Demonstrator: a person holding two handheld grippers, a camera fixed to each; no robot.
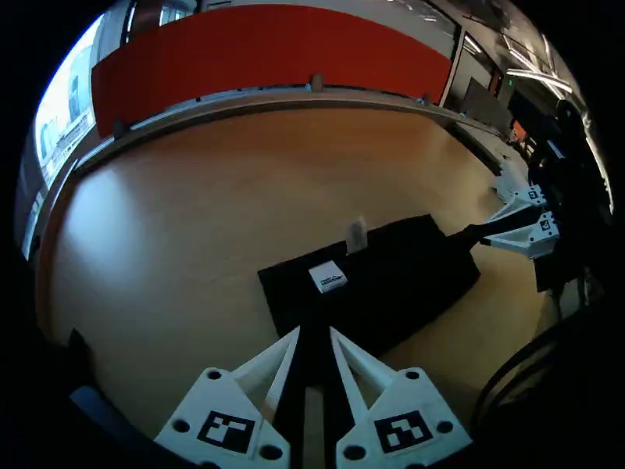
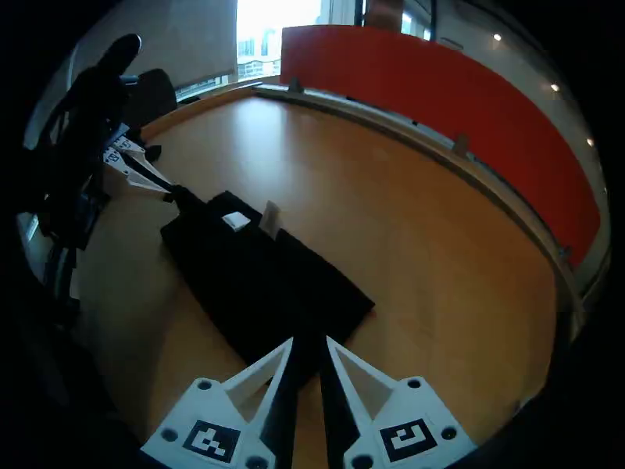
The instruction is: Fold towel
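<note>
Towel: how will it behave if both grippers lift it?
Probably floppy: the black towel lies flat on the table and draws to a point where the right gripper pinches it. Likely to sag between that and the left gripper when raised. Looks thin, so probably light.

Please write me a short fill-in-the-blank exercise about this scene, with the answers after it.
1. The towel on the wooden table is ____ in colour.
2. The partition behind the table is ____.
3. The left gripper and the right gripper hold the towel at ____ ends.
4. A small ____ label lies on the towel.

Answers: black; red; opposite; white
</note>
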